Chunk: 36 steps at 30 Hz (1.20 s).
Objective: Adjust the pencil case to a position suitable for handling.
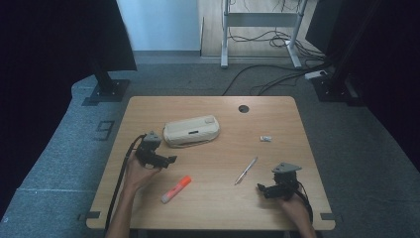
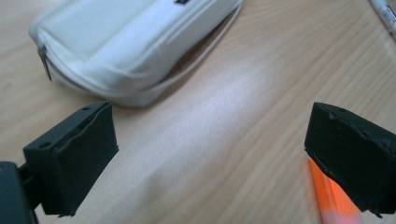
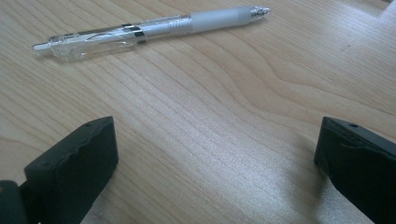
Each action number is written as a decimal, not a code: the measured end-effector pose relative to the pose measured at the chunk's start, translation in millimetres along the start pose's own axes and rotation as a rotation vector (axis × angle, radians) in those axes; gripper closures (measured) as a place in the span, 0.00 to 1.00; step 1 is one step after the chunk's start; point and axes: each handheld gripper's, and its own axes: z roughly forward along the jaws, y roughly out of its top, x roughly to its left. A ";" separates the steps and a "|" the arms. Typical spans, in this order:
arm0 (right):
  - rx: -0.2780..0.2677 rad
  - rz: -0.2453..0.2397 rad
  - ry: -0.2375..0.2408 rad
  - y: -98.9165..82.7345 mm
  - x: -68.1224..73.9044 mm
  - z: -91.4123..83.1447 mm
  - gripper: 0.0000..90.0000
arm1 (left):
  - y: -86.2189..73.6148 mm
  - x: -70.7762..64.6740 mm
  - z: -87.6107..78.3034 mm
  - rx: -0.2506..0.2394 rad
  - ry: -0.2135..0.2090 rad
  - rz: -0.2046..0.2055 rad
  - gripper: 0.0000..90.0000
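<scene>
Each hand holds a black gripper: the left gripper [image 1: 168,160] carries a grey three-cornered plate on top and trails a thick black cable back along a bare forearm, and the right gripper [image 1: 261,188] bears the same grey plate, with black cable looped by the wrist. Up close the jaws are blocky, matte black pads with slightly rough edges and small round holes, possibly screw seats. No sleeves reach the forearms.

Dim surroundings, soft glare, close-ups perhaps blurred.
</scene>
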 end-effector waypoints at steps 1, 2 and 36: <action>0.000 0.000 0.000 0.0 0.0 0.0 0.00 | 5.7 1.9 2.1 0.005 -0.012 0.004 0.03; 0.000 0.000 0.000 0.0 0.0 0.0 0.00 | 9.3 2.6 3.5 0.007 -0.010 0.011 0.03; -0.001 -0.002 0.000 0.0 -0.2 0.1 0.00 | 77.1 35.2 56.0 0.070 -0.100 0.011 0.07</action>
